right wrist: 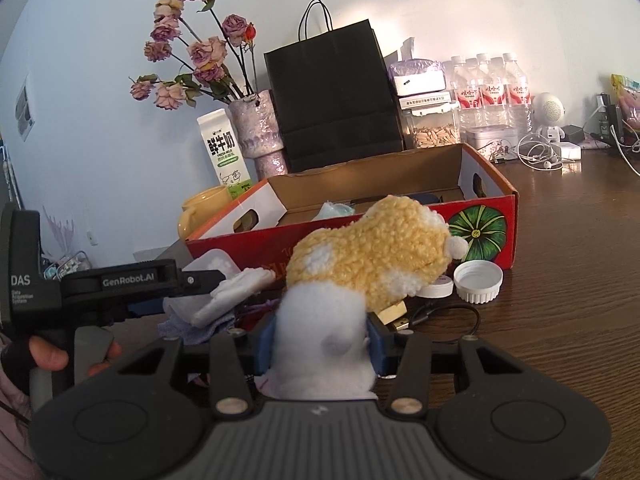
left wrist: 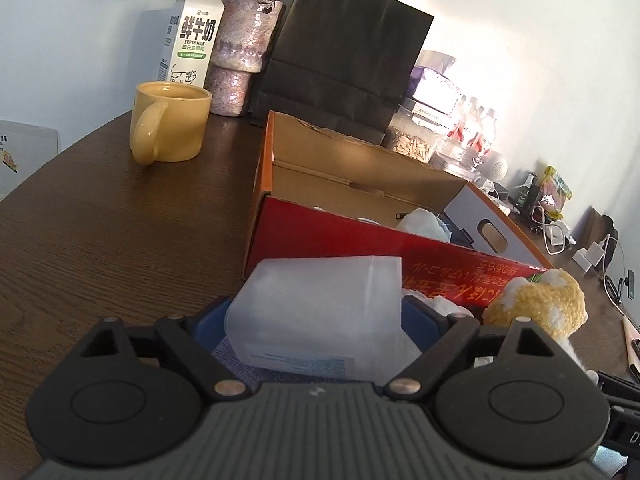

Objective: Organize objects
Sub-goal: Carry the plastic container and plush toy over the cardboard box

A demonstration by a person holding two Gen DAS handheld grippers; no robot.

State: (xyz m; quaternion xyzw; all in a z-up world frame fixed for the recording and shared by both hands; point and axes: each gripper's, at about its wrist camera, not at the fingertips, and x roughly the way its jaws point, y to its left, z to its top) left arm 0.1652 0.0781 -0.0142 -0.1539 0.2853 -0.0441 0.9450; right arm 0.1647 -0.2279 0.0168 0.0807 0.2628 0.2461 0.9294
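A translucent white plastic box sits between the blue pads of my left gripper, which touch both of its sides; it rests on a blue-grey cloth. My right gripper is shut on the white part of a yellow and white plush toy, held up in front of the open red cardboard box. In the left wrist view the plush toy shows at the right, before the red cardboard box. In the right wrist view the left gripper comes in from the left.
A yellow mug, milk carton, vase and black paper bag stand behind the box. A white lid, a small white jar and a black cable lie on the table. A person's hand holds the left gripper.
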